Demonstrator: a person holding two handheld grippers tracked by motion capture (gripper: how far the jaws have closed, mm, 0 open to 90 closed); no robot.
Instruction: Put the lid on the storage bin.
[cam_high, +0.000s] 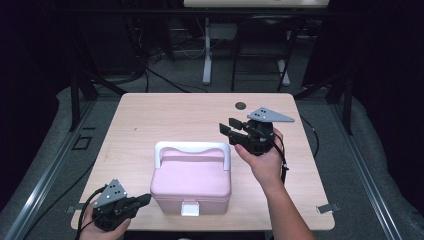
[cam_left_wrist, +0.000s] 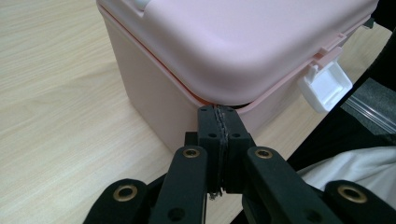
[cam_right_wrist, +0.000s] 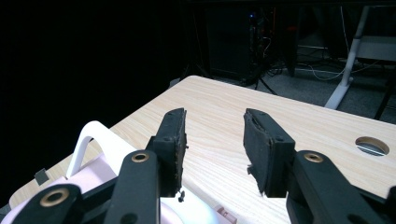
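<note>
Pink box (cam_high: 191, 184): lidded plastic case, the landmark for all entries. Stands on the wooden table (cam_high: 150, 120), near the edge closest to the person, roughly mid-width. Lid down. White handle (cam_high: 192, 148): arched, at the box's far side, raised above the lid. White latch (cam_high: 190, 208): on the box's near face, centred; in the left gripper view (cam_left_wrist: 325, 86) it hangs flipped outward below the lid rim.

Left gripper (cam_high: 145, 199): just left of the box, at its near left corner, low over the table edge. Jaws clenched together with nothing between them; in the left gripper view (cam_left_wrist: 219, 122) the tips sit at the seam under the lid, at the box's corner. Whether they touch the box cannot be told.

Right gripper (cam_high: 226, 127): beyond the box's far right corner, raised, apart from the handle. Jaws released, standing parted with nothing between them (cam_right_wrist: 215, 140); they point out over the bare table.

Round hole (cam_high: 241, 105): in the table top, well beyond the box, toward the far edge.
</note>
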